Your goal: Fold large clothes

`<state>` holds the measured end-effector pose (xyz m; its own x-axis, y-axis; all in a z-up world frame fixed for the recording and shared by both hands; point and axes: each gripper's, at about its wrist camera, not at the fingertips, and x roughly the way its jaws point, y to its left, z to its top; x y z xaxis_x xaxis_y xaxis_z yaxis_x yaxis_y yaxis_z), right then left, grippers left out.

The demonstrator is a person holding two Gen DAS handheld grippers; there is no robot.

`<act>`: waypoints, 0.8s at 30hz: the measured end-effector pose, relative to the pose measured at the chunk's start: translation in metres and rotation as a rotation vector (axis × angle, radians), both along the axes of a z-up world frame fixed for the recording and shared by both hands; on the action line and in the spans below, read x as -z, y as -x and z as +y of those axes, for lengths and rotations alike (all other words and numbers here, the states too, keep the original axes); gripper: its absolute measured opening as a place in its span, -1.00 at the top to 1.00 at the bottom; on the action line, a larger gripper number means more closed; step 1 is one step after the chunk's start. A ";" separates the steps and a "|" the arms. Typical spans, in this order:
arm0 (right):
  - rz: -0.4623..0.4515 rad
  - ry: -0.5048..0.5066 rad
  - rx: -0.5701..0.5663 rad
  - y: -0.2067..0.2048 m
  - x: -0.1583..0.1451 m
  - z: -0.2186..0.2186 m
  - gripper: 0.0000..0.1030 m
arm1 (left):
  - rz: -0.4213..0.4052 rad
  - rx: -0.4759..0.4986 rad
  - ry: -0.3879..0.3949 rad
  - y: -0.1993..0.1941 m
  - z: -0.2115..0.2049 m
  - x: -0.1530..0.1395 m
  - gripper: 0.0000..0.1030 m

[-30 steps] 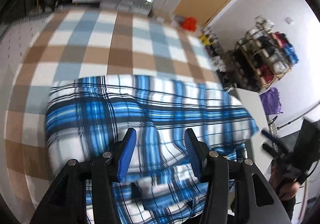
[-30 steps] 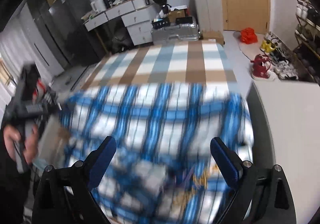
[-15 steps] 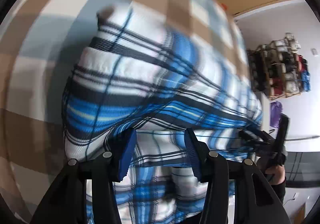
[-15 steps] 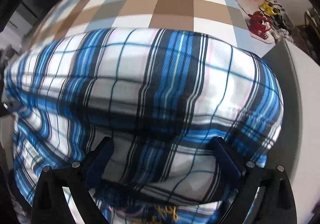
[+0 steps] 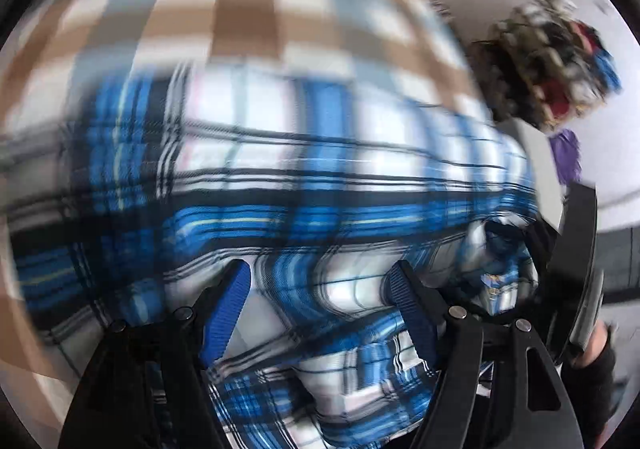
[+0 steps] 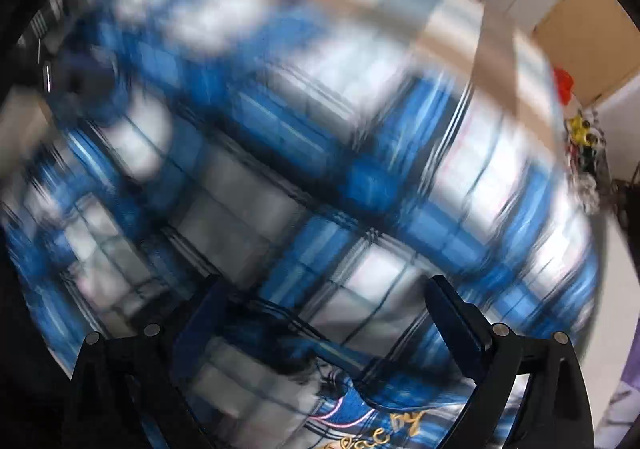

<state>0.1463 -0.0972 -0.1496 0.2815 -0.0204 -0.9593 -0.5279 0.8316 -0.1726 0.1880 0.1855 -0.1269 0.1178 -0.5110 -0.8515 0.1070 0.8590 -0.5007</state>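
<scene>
The blue and white checked shirt (image 5: 304, 177) is lying folded on the bed (image 5: 248, 13), close to its near edge, with the brown, grey and white checked cover showing beyond it. Its long axis is running across the left wrist view, side to side along that near edge; which end is the collar I cannot tell through the blur.

The left claw (image 5: 320, 309) is hanging just over the shirt's near fold; its jaws have just been opening and are standing apart, with cloth lying between them but not pinched.

The right claw (image 6: 324, 325) is pointing steeply down at the shirt, jaws spread wide, gripping nothing; cloth with gold lettering (image 6: 384, 429) is lying below them. From the left wrist, the right claw (image 5: 576, 273) is showing at the shirt's right end.
</scene>
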 end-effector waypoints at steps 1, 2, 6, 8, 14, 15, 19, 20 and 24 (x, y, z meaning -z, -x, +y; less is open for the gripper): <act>-0.012 -0.067 0.037 0.000 -0.004 -0.011 -1.00 | 0.022 -0.009 0.032 0.000 0.004 0.006 -0.29; 0.040 -0.074 0.073 -0.003 -0.001 -0.021 -1.00 | 0.010 -0.024 0.061 0.000 0.010 0.004 -0.32; 0.066 -0.135 0.098 -0.004 -0.023 -0.047 -1.00 | 0.000 -0.020 0.038 0.003 0.027 -0.020 -0.31; 0.012 -0.226 0.126 -0.011 -0.056 -0.064 -1.00 | -0.075 -0.018 0.031 0.005 0.039 -0.050 -0.31; -0.053 -0.116 0.260 -0.059 -0.080 -0.097 -1.00 | -0.109 -0.085 -0.074 -0.021 0.079 -0.057 -0.33; -0.032 -0.095 0.282 -0.060 -0.074 -0.096 -1.00 | -0.086 -0.093 -0.078 -0.025 0.082 -0.049 -0.33; 0.037 -0.043 0.310 -0.077 -0.046 -0.100 -1.00 | -0.008 -0.166 -0.080 -0.029 0.093 -0.019 -0.33; 0.042 -0.016 0.299 -0.077 -0.039 -0.096 -1.00 | 0.028 -0.170 -0.039 -0.030 0.096 -0.008 -0.33; -0.015 0.055 0.253 -0.073 -0.036 -0.080 -1.00 | 0.078 -0.172 -0.012 -0.033 0.096 0.009 -0.33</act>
<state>0.2196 -0.1773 -0.1138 0.2751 -0.1439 -0.9506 -0.3012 0.9260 -0.2274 0.2206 0.2811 -0.1364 0.1363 -0.4784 -0.8675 -0.0807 0.8674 -0.4911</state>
